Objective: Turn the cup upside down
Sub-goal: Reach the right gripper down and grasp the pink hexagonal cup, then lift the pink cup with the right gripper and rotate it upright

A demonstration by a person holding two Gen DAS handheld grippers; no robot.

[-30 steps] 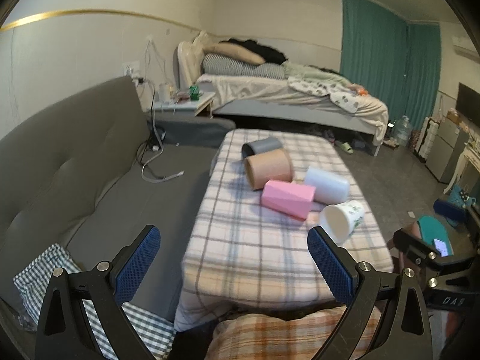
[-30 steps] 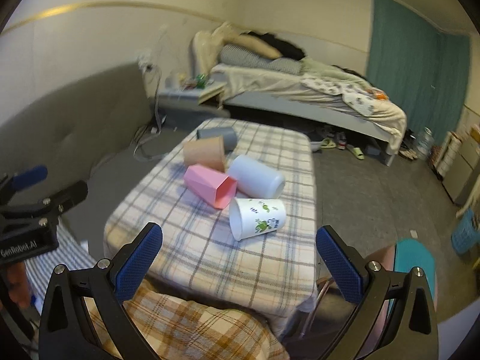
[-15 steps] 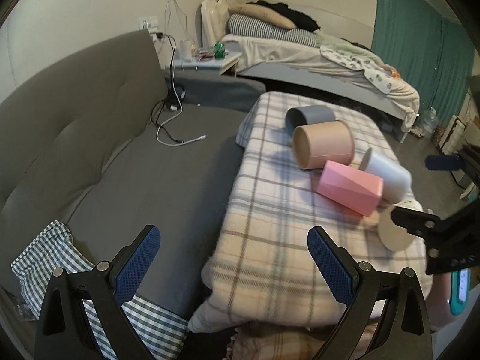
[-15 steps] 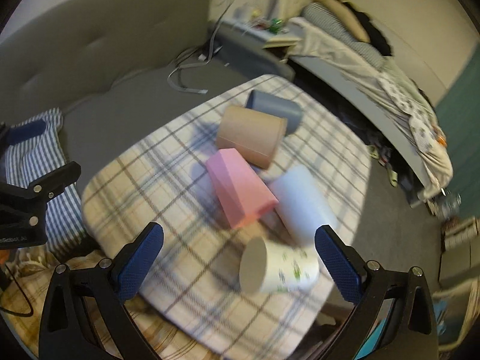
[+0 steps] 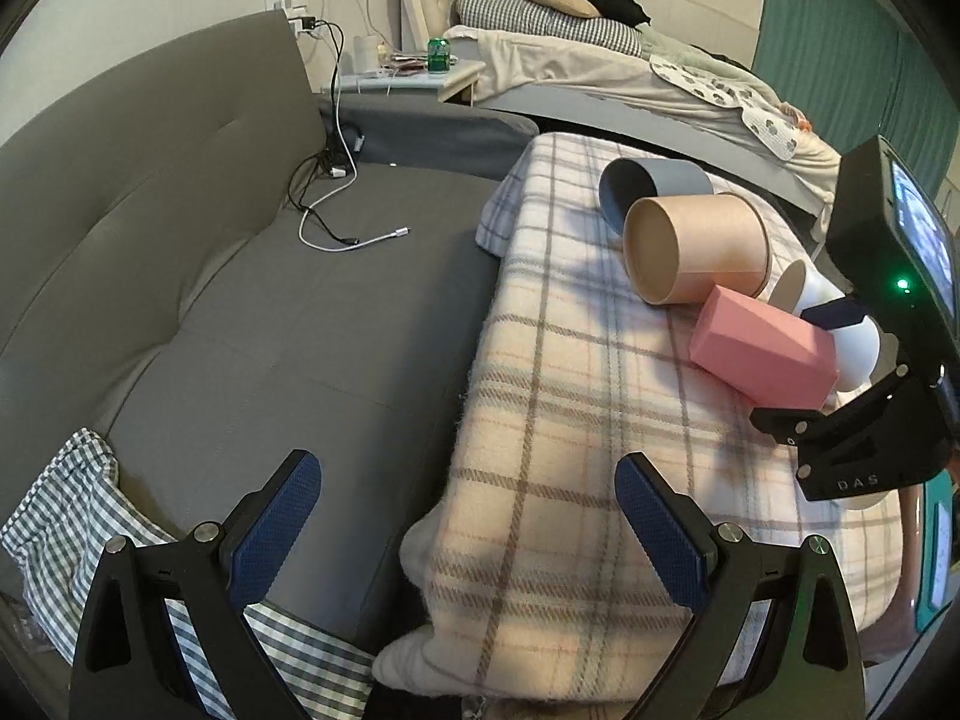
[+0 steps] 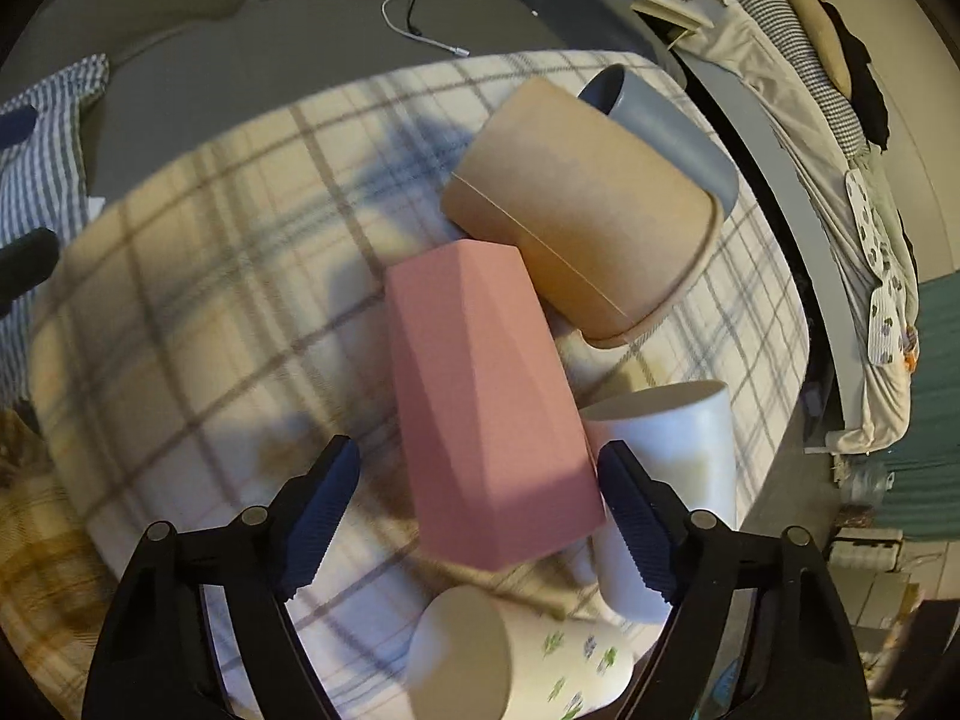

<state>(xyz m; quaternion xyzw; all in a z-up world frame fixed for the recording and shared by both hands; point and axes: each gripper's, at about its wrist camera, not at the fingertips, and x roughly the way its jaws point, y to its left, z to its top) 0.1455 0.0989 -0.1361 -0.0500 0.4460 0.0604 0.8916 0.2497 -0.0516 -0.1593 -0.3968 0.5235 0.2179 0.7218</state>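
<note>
Several cups lie on their sides on a plaid-covered table (image 5: 570,420): a grey one (image 5: 654,186), a tan one (image 5: 696,249), a faceted pink one (image 5: 762,351), a plain white one (image 5: 852,342) and a white one with green prints (image 6: 540,660). My right gripper (image 6: 477,510) is open, its jaws on either side of the pink cup (image 6: 486,396), not touching it. The right gripper (image 5: 864,396) also shows in the left wrist view. My left gripper (image 5: 465,531) is open and empty, low over the table's near left edge.
A grey sofa (image 5: 210,252) with a white cable (image 5: 336,228) runs along the table's left side. A checked cloth (image 5: 66,516) lies on its near end. A bed (image 5: 600,66) and a bedside shelf with a green can (image 5: 438,54) stand beyond.
The right gripper has dropped down and closer over the cups, so the pink cup now sits between its jaws. The left gripper has moved forward a little toward the table.
</note>
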